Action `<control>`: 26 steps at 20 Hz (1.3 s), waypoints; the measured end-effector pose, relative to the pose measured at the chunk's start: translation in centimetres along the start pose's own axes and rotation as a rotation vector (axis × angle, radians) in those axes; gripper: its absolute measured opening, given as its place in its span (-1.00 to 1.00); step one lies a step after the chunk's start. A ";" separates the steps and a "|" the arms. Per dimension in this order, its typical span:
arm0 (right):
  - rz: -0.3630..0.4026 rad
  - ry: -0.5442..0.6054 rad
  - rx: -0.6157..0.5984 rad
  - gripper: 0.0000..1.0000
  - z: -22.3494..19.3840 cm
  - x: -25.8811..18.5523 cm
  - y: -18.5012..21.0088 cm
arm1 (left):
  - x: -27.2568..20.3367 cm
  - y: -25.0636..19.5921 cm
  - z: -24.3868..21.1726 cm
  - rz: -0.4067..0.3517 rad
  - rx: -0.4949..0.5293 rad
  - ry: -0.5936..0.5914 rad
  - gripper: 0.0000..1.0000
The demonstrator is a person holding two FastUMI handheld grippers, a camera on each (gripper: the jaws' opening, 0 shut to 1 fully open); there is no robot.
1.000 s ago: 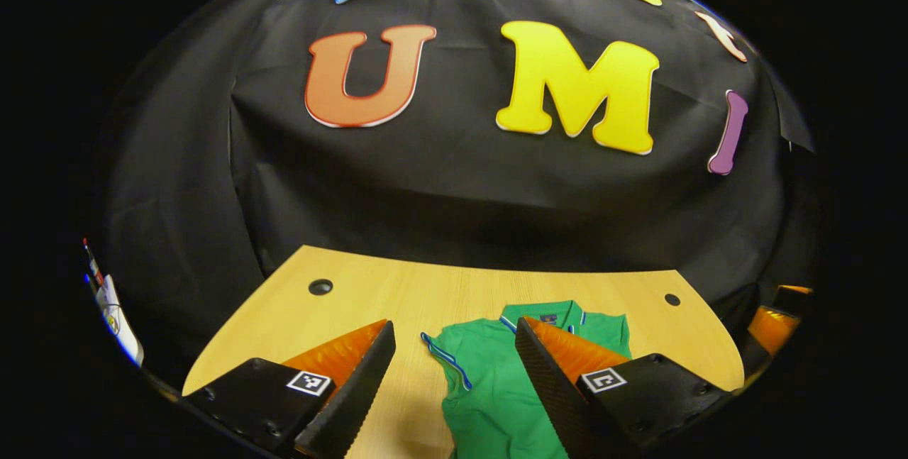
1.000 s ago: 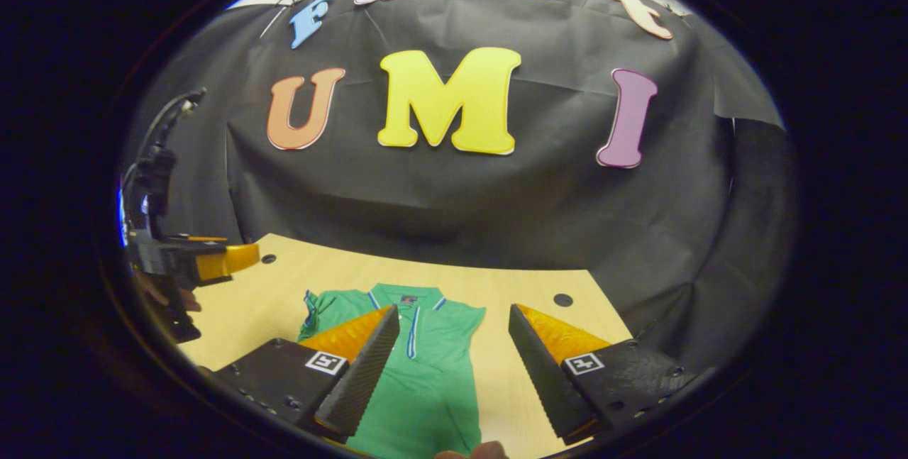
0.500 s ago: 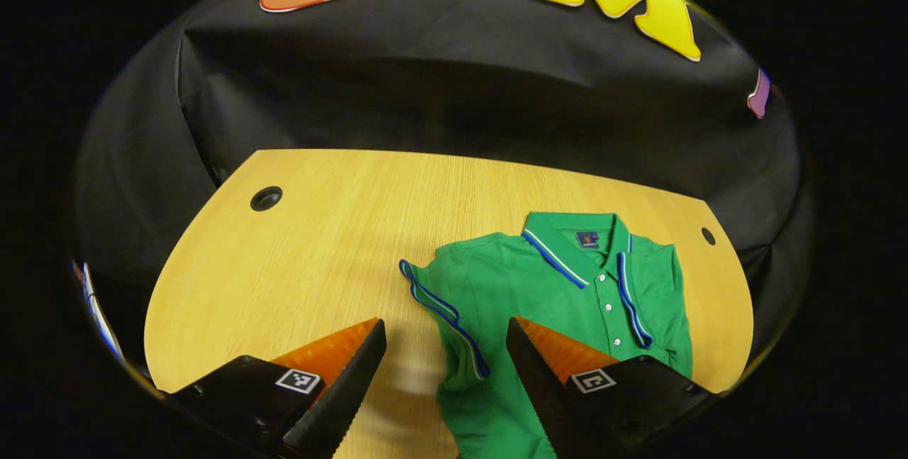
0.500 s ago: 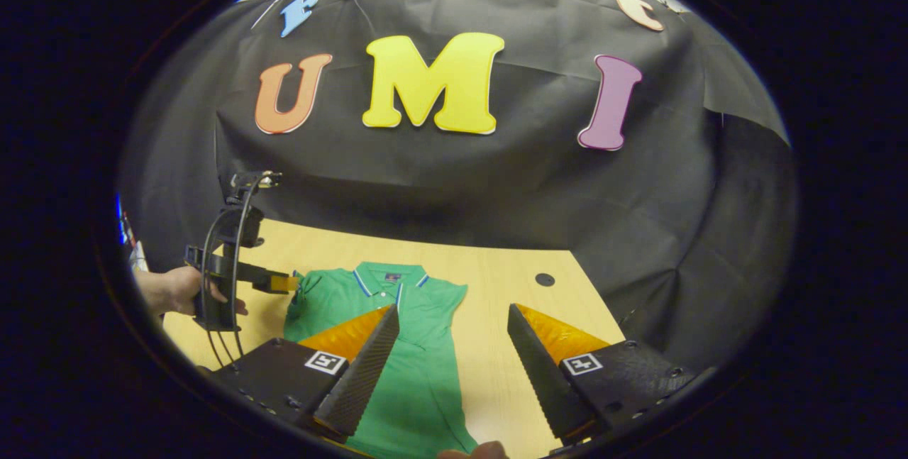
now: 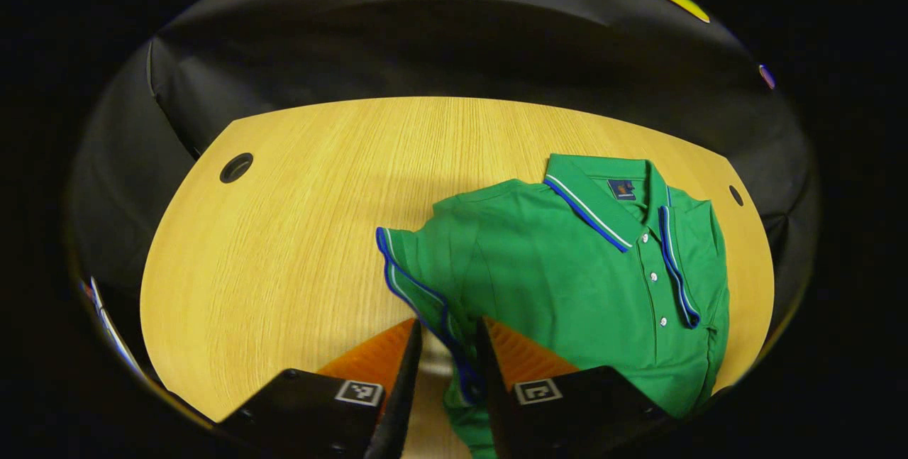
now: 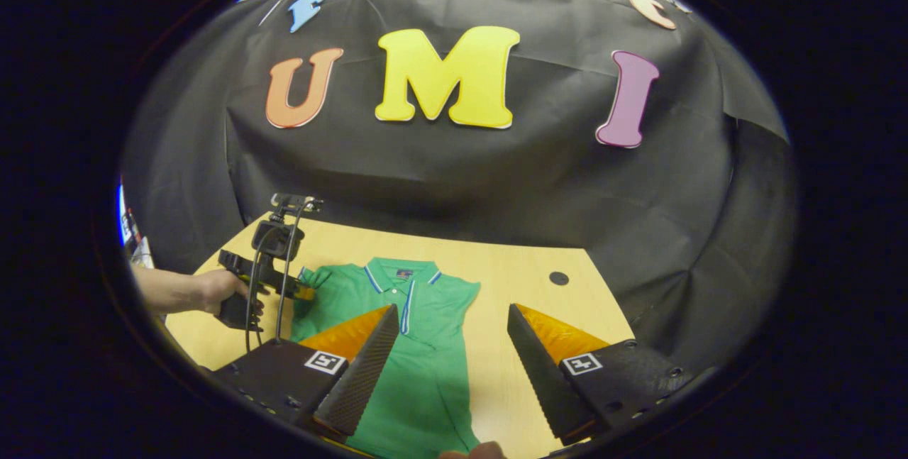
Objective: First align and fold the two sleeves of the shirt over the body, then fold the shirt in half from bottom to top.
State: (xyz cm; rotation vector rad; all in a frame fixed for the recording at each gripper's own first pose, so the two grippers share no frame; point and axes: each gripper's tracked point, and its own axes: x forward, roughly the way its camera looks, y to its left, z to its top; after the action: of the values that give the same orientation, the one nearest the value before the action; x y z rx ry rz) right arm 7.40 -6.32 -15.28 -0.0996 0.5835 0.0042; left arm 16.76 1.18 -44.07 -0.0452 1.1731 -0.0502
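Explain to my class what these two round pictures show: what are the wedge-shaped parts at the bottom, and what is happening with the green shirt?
A person holds a hand-held gripper in each hand; each carries a camera looking along its two fingers, the wedges at the bottom. A green shirt lies on a wooden table. In the left gripper view, the left hand-held gripper has its fingers nearly closed around the sleeve edge; whether both press it is unclear. In the right gripper view, the right hand-held gripper is open above the shirt, and the person's hand shows farther off.

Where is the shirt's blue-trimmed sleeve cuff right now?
In the left gripper view, the blue-trimmed sleeve cuff of the green polo shirt lies on the wooden table, between the left gripper fingers.
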 end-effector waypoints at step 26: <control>-0.003 -0.073 0.073 0.91 -0.1 -2.3 -1.3 | -15.8 -10.7 6.3 -0.158 -0.068 -0.306 1.00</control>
State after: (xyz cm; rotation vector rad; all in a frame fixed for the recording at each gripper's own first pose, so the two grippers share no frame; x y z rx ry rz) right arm 5.49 -7.60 -13.96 -0.0297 0.5100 -0.0167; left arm 16.31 -8.45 -26.44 -0.1992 0.8635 -0.1380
